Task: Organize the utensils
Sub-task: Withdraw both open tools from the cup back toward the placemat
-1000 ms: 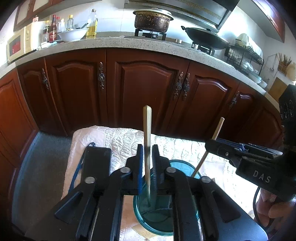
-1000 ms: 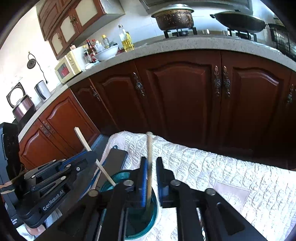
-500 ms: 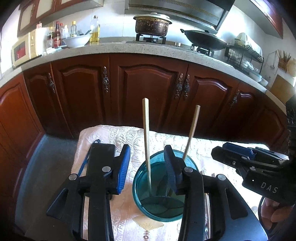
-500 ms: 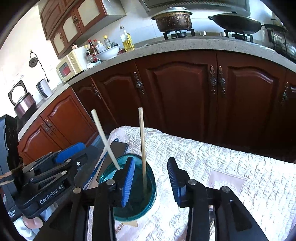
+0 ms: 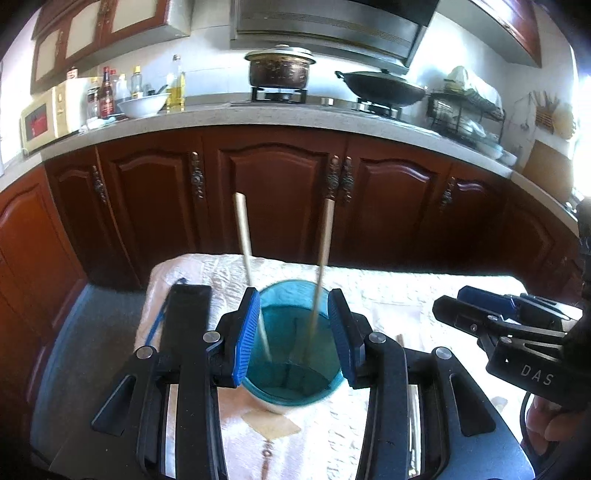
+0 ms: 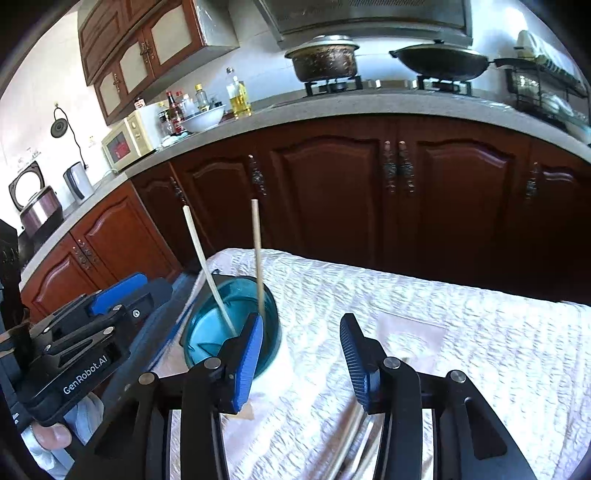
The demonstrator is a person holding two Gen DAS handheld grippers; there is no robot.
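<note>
Now both chopsticks (image 5: pixel 320 266) stand in the cup (image 5: pixel 291 373); left claw (image 5: pixel 293 336) open, right claw (image 6: pixel 303 354) opening, empty.

Kitchen, daylight from the right. Dark red-brown cabinets (image 5: pixel 280 206) under a speckled counter (image 5: pixel 295 118), beyond the fingers. Pot (image 5: pixel 279 70) and wok (image 5: pixel 384 88) on burners; hood (image 5: pixel 328 26) above. Microwave (image 6: pixel 129 142) far left (cream). White quilted cloth (image 6: pixel 461 325) below the fingers.

Ahead of left gripper (image 5: pixel 291 332): translucent teal glass-like cup (image 5: pixel 291 369), glossy; two pale matt wood chopsticks (image 5: pixel 245 243). Under: white quilted cloth (image 6: pixel 424 295), rough. Beyond: glossy dark wood cabinets (image 5: pixel 280 199), speckled stone counter (image 5: pixel 332 122).
</note>
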